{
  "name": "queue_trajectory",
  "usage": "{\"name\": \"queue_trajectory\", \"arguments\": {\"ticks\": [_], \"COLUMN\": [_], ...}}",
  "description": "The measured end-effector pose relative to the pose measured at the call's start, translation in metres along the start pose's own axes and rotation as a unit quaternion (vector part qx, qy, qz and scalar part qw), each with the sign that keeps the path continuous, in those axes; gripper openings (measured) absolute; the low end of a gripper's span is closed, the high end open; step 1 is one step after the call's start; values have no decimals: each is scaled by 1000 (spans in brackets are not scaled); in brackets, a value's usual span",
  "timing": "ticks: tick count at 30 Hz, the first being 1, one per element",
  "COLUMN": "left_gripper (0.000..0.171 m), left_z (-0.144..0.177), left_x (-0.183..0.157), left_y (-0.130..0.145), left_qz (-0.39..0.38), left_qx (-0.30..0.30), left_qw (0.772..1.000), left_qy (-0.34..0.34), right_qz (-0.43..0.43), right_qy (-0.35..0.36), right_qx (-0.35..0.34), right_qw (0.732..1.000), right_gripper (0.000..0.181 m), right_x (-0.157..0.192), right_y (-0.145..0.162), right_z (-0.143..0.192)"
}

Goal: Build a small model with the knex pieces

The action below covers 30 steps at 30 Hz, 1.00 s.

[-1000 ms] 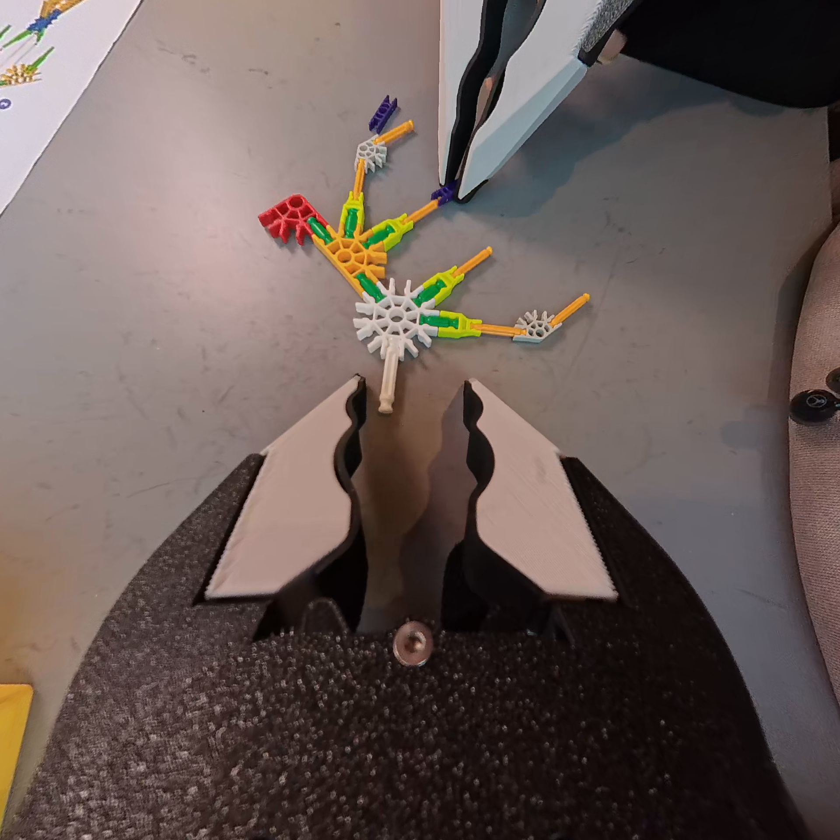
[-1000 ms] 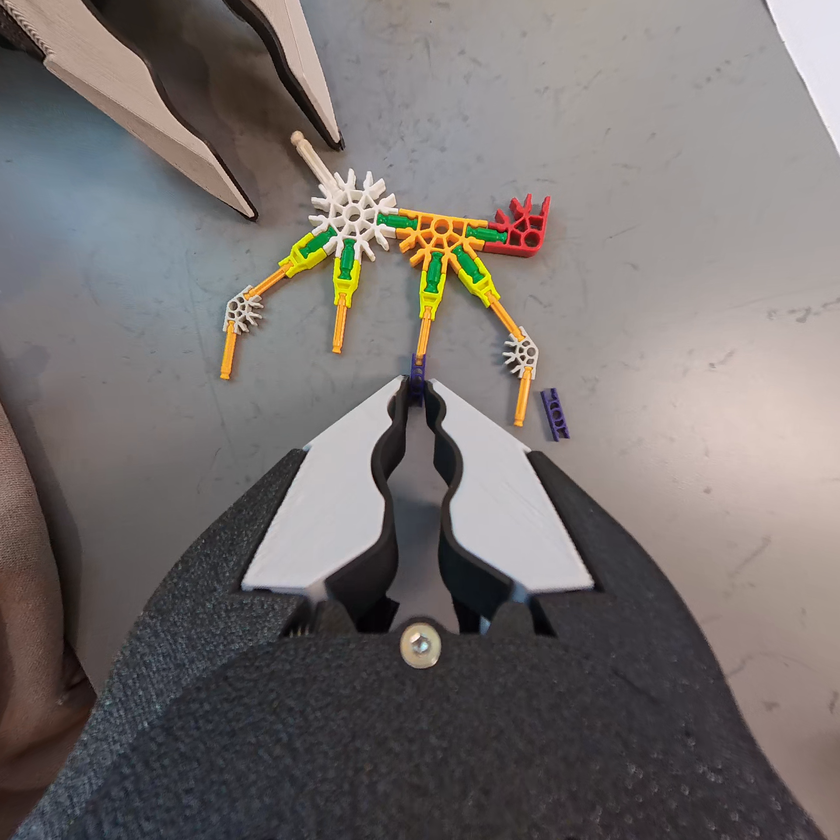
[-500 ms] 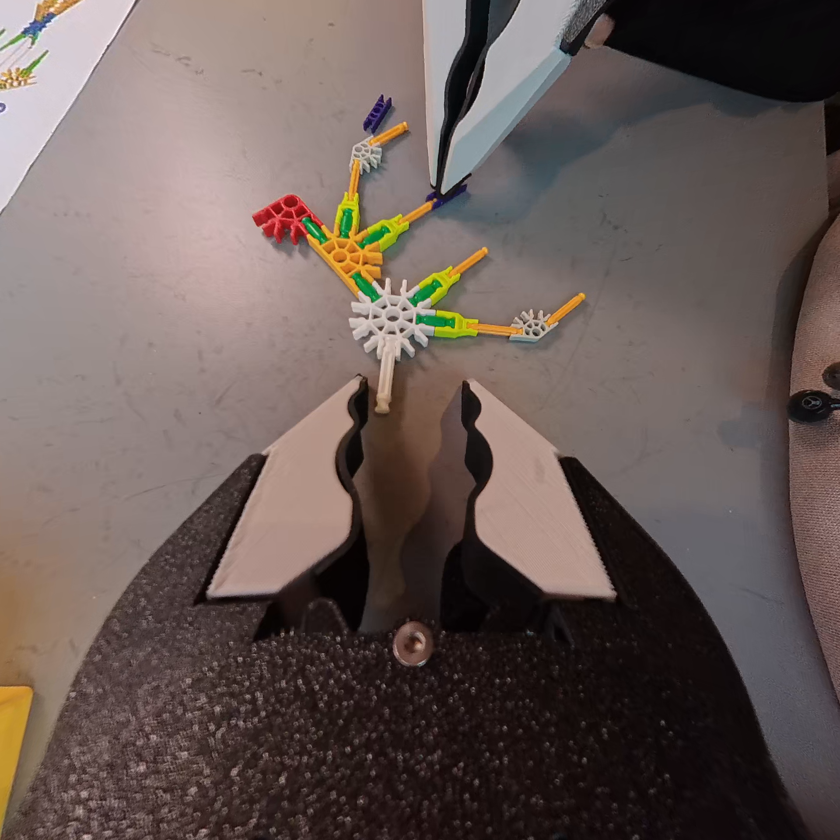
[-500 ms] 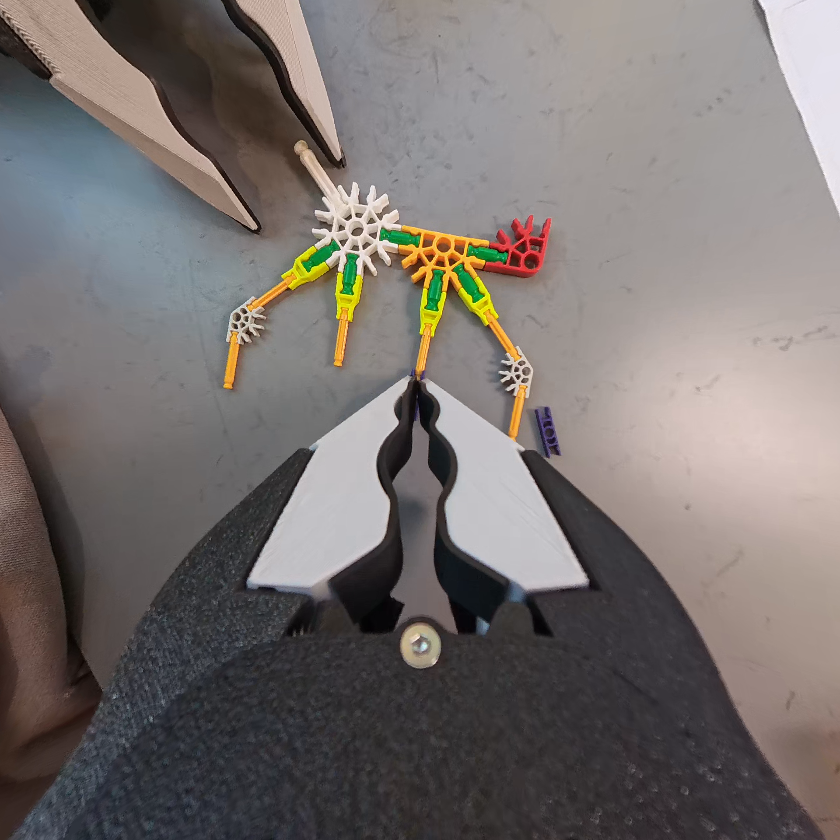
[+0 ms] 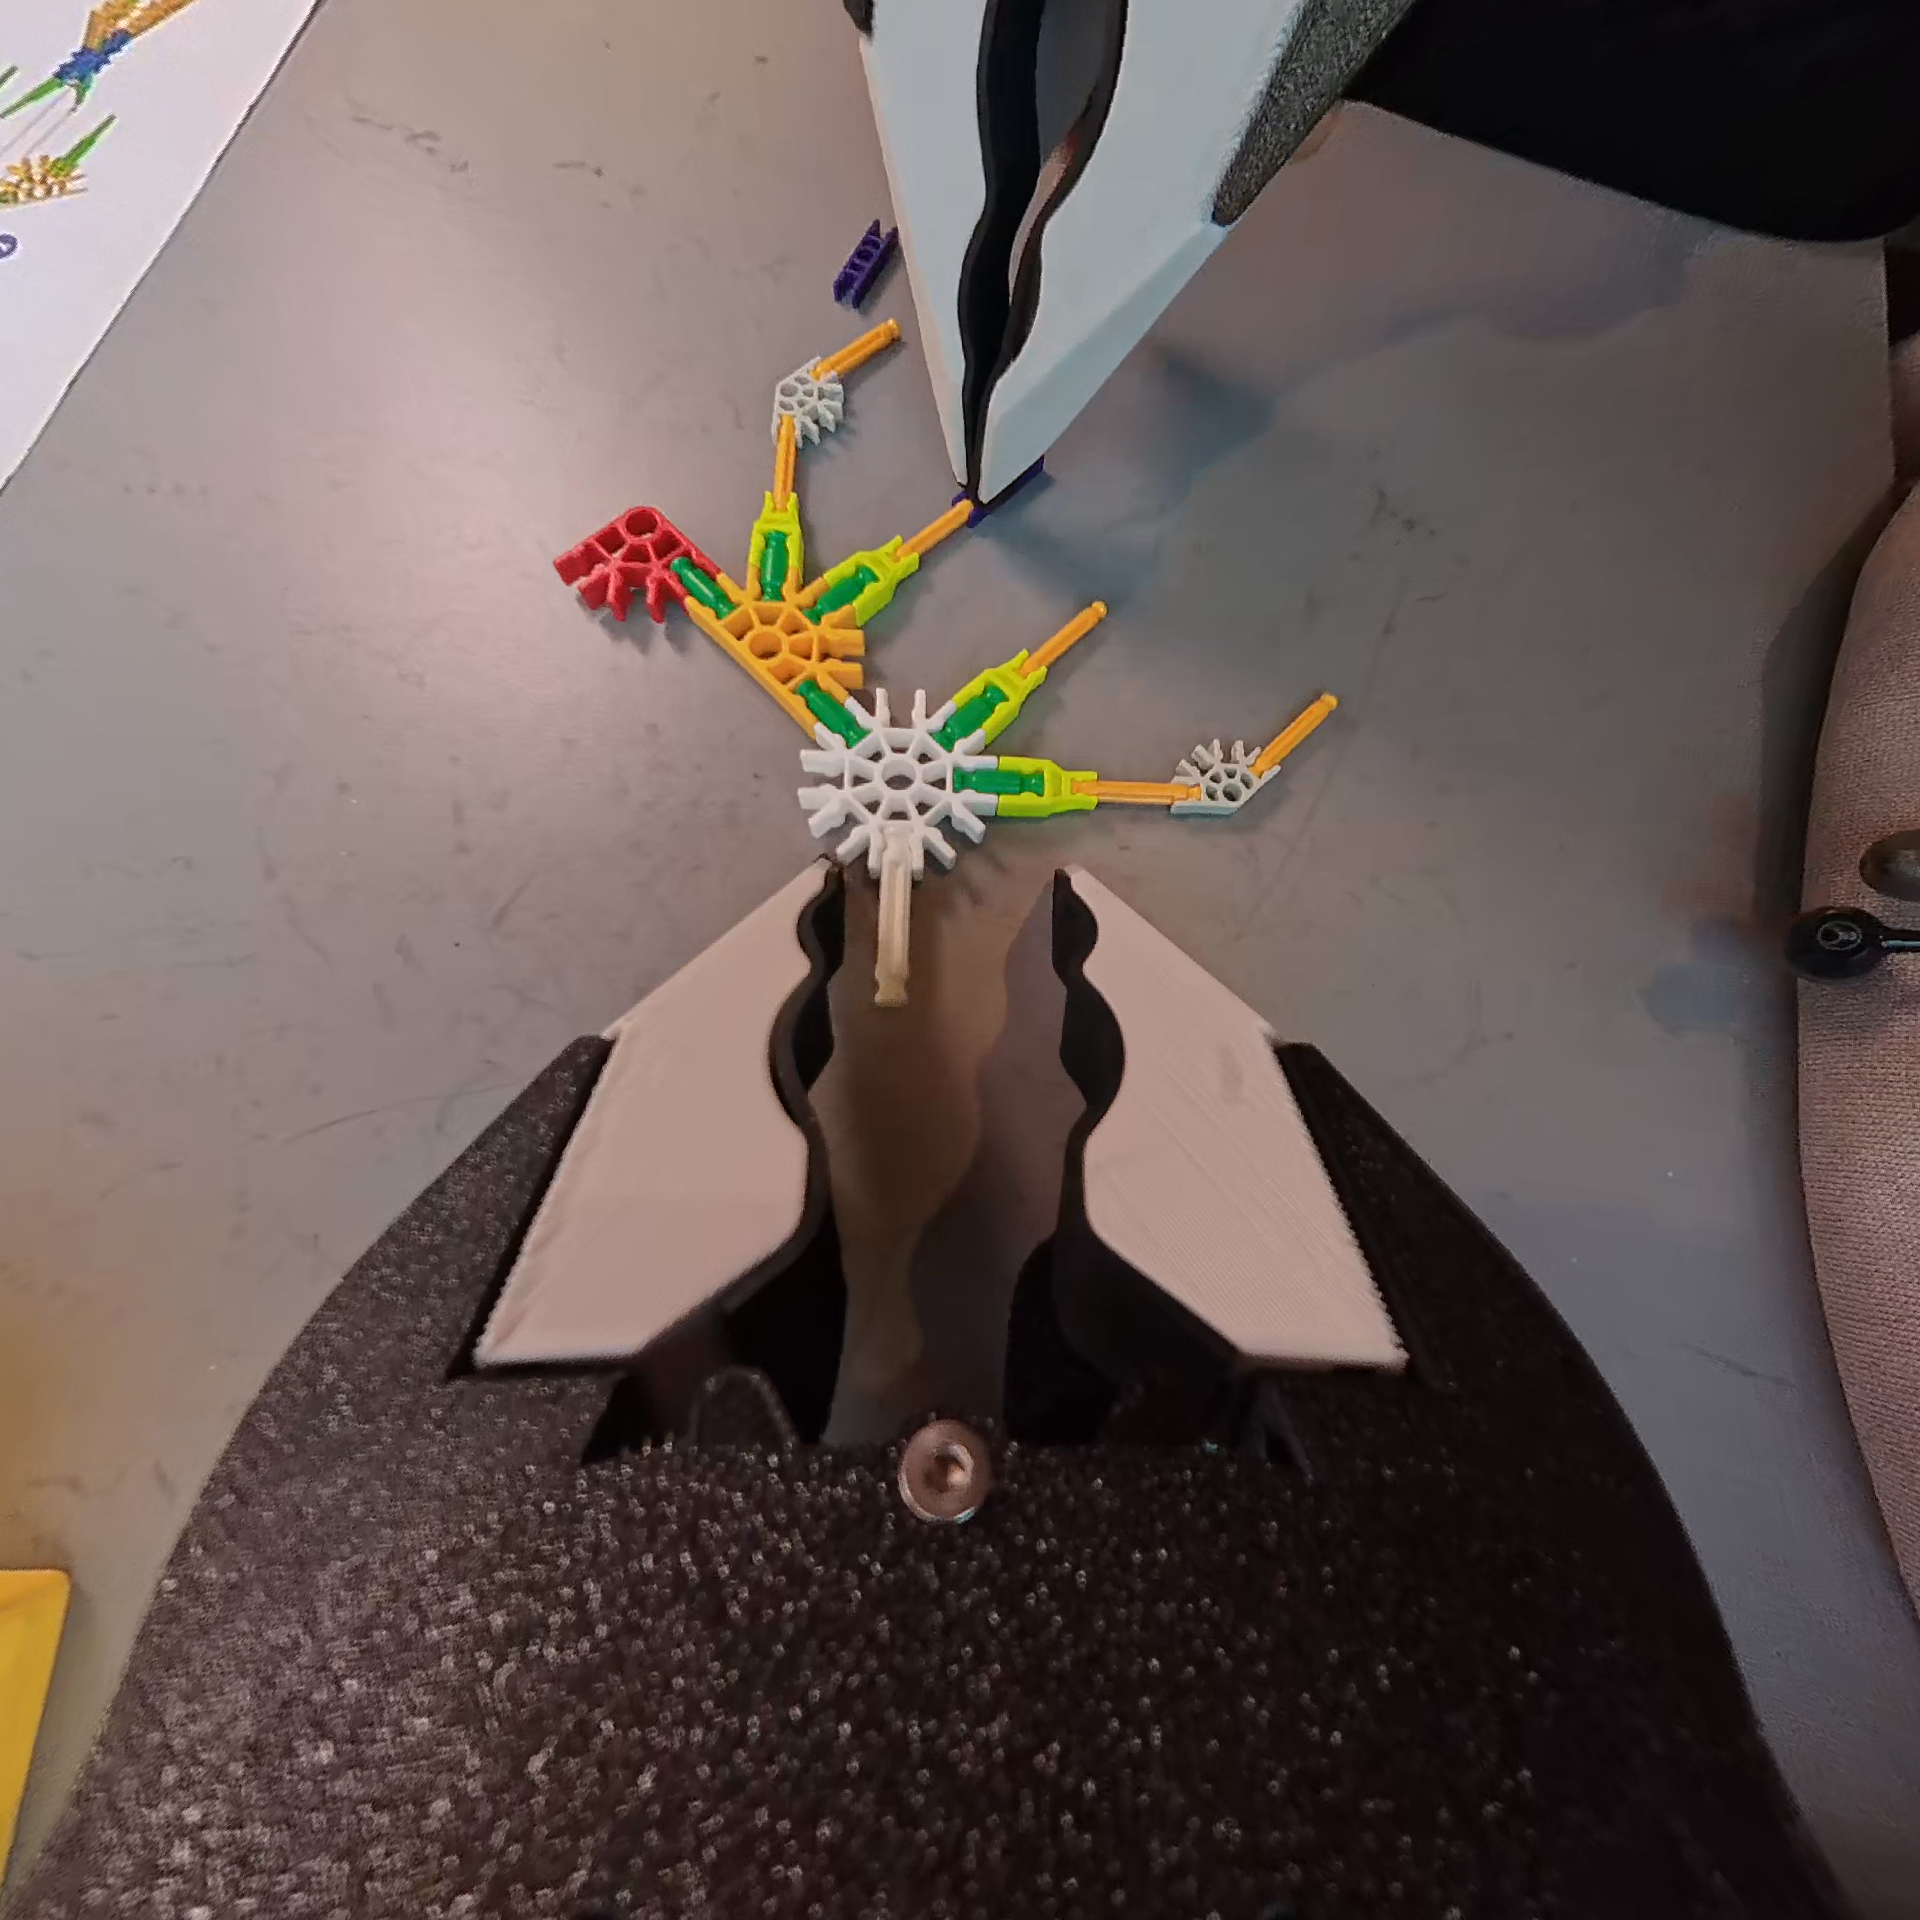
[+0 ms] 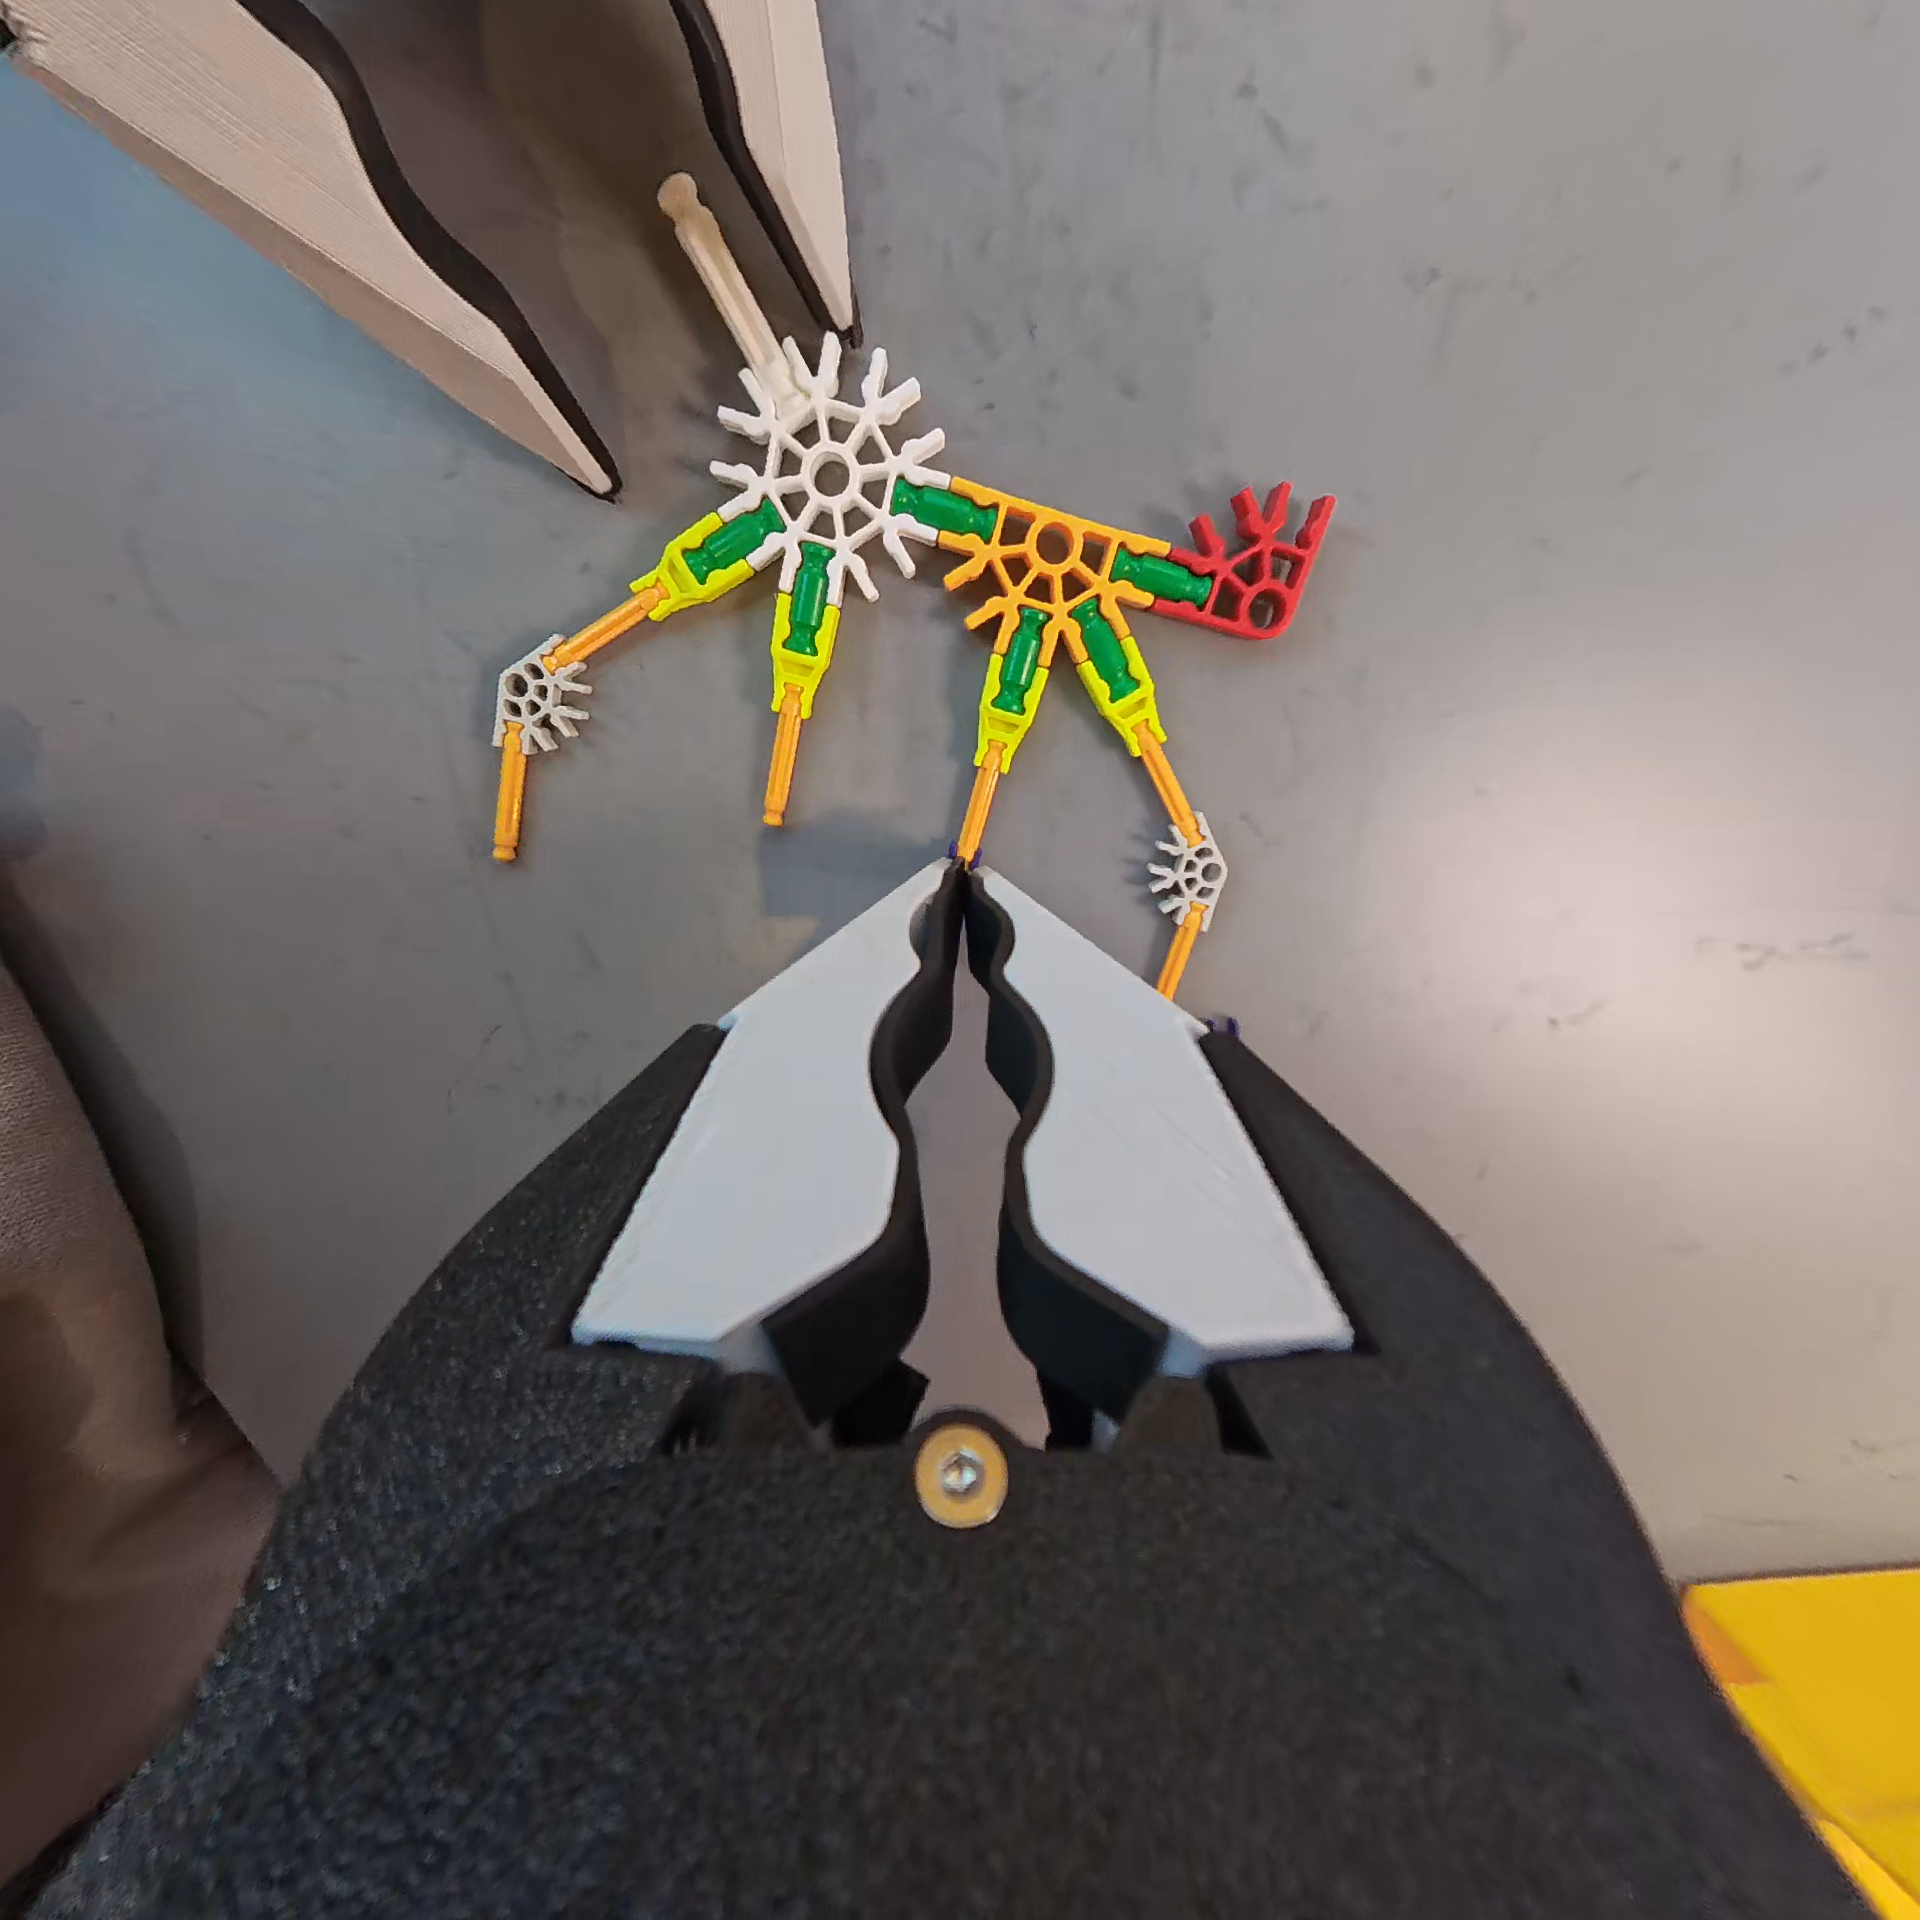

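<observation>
The left gripper [image 5: 940, 883] has its fingers spread apart, the cream rod [image 5: 894, 940] of the toy figure [image 5: 894, 774] lying between them at mid frame on the grey bench [image 5: 312, 831]. The right gripper [image 6: 961, 871] is clamped on a small purple connector [image 5: 1006, 497] at an orange leg's tip; another purple connector [image 5: 864, 265] lies loose in the upper middle of the left wrist view

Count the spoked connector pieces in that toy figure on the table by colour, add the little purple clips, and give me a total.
White spoked connector: 1
Orange spoked connector: 1
Red spoked connector: 1
Grey spoked connectors: 2
Purple clips: 2, one loose, one pinched in the right gripper
Total: 7
</observation>
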<state>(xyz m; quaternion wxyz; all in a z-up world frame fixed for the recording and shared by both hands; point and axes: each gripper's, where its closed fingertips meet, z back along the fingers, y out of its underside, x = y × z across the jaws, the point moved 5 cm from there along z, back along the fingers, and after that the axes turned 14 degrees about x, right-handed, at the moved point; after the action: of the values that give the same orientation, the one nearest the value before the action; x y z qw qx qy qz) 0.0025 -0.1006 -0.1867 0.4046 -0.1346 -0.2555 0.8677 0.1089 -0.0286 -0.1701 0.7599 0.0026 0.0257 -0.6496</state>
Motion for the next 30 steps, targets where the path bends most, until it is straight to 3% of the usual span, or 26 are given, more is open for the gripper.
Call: {"name": "queue_trajectory", "arguments": {"ticks": [5, 7, 12, 18, 25, 28, 30], "left_gripper": [42, 39, 29, 29, 21, 13, 10], "left_z": [2, 6, 16, 15, 10, 8, 7], "left_x": [7, 12, 21, 19, 13, 13, 12], "left_y": [1, 0, -3, 2, 10, 10, 10], "left_qz": [15, 34, 78, 59, 22, 11, 5], "left_qx": [-3, -18, -56, -35, 4, 7, 7], "left_qw": [1000, 999, 995, 998, 1000, 1000, 1000], "left_qy": [-22, -24, -4, 3, 2, -11, -13], "right_qz": [-12, -40, -113, -144, -73, -75, -85], "right_qy": [0, -17, 5, 39, 11, -14, -26], "right_qx": [-57, -95, -195, -167, -175, -168, -161], "right_qw": [998, 995, 974, 975, 982, 983, 983], "right_gripper": [1, 17, 23, 22, 20, 5, 5], "right_x": [-2, -5, -22, -42, -53, -55, -53], "right_y": [2, 8, 33, 72, 58, 54, 55], "right_z": [0, 4, 31, 14, -4, -8, -8]}}
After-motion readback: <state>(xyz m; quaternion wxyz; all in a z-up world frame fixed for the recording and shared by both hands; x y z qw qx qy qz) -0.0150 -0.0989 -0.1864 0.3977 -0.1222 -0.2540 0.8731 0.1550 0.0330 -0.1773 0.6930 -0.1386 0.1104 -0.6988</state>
